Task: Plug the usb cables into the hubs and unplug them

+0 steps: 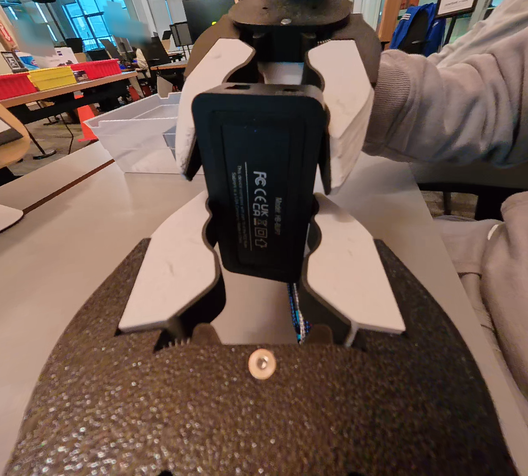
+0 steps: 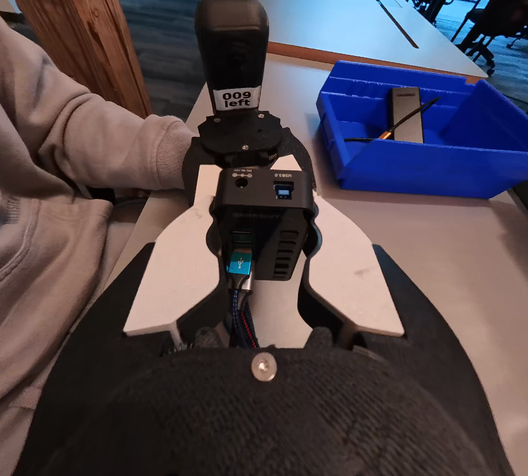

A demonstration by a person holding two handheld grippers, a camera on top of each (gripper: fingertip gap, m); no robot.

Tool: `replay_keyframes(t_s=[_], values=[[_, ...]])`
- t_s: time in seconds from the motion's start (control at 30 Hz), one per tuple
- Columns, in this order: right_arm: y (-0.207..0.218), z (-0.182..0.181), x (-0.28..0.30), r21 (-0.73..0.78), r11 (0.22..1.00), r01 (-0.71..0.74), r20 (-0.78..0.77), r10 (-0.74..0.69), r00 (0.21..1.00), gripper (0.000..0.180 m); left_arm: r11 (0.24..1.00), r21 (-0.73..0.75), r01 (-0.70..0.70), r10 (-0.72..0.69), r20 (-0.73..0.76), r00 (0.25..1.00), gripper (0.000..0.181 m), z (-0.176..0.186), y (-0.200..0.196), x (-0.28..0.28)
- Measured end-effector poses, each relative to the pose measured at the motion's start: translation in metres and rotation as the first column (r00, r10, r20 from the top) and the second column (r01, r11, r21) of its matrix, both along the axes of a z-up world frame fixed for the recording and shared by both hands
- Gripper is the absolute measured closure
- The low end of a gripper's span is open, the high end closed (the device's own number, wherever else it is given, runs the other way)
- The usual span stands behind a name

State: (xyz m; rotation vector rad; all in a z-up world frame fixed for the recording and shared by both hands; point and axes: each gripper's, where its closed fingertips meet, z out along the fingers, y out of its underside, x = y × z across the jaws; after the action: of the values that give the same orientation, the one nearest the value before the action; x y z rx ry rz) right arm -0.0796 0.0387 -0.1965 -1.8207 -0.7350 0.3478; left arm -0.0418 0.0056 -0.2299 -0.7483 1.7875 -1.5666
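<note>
Left gripper (image 1: 260, 231) jaws clamped on black hub (image 1: 261, 182), right gripper (image 2: 263, 236) jaws closed on its other end; teal USB plug (image 2: 239, 263) seated in hub port, braided cable (image 2: 243, 319) trailing back; hub held above grey table (image 2: 414, 248); blue bin (image 2: 428, 171) beside, holding silver hub (image 2: 407, 113)

Black hub (image 2: 258, 236), teal plug (image 2: 239, 263), blue-and-red braided cables (image 2: 243, 322), blue bin (image 2: 428, 165), white-fingered hand-held gripper (image 2: 261, 226).
</note>
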Motion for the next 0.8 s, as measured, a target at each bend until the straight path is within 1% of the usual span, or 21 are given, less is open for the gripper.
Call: replay_keyframes(t_s=[0.13, 0.2, 0.3, 0.43, 0.53, 0.63, 0.7, 0.73, 0.77, 0.8], values=[[0.002, -0.005, -0.004, -0.018, 1.000, 0.010, 0.051, -0.009, 0.999, 0.121, 1.000, 0.023, 0.004, -0.003, -0.043, 0.999, 0.118, -0.007, 0.001, -0.001], [0.002, -0.002, -0.006, -0.015, 1.000, 0.005, 0.028, -0.005, 1.000, 0.120, 0.999, 0.040, -0.002, 0.004, -0.048, 0.999, 0.116, -0.010, 0.000, 0.000], [0.004, -0.001, -0.006, -0.018, 1.000, 0.001, 0.023, -0.001, 1.000, 0.121, 1.000, 0.025, -0.007, 0.008, -0.042, 0.999, 0.117, -0.008, 0.000, 0.001], [0.005, -0.008, -0.003, -0.054, 0.999, 0.009, 0.064, -0.006, 0.998, 0.121, 0.998, 0.052, -0.019, 0.022, -0.073, 0.997, 0.117, -0.015, 0.003, 0.003], [0.008, -0.009, -0.001, -0.056, 0.998, 0.017, 0.030, -0.016, 0.999, 0.121, 0.999, 0.029, -0.016, 0.019, -0.096, 0.995, 0.117, -0.018, 0.004, 0.004], [0.013, -0.003, 0.002, -0.022, 0.998, 0.058, 0.032, -0.057, 0.998, 0.120, 0.997, 0.018, -0.073, 0.074, -0.058, 0.996, 0.118, -0.014, 0.009, 0.009], [0.011, -0.001, 0.004, -0.018, 0.997, 0.080, 0.053, -0.079, 0.995, 0.110, 0.995, 0.003, -0.103, 0.103, -0.052, 0.993, 0.118, -0.012, 0.014, 0.011], [0.009, -0.001, 0.008, -0.020, 0.995, 0.101, 0.076, -0.099, 0.992, 0.109, 0.995, -0.020, -0.097, 0.096, -0.041, 0.995, 0.117, -0.009, 0.016, 0.010], [0.005, -0.002, 0.014, -0.014, 0.993, 0.121, 0.097, -0.119, 0.988, 0.112, 0.994, -0.040, -0.102, 0.101, -0.022, 0.995, 0.117, -0.005, 0.020, 0.009], [0.000, -0.002, 0.017, -0.008, 0.993, 0.120, 0.097, -0.119, 0.988, 0.118, 0.994, -0.049, -0.099, 0.098, -0.015, 0.995, 0.118, -0.003, 0.023, 0.007]])
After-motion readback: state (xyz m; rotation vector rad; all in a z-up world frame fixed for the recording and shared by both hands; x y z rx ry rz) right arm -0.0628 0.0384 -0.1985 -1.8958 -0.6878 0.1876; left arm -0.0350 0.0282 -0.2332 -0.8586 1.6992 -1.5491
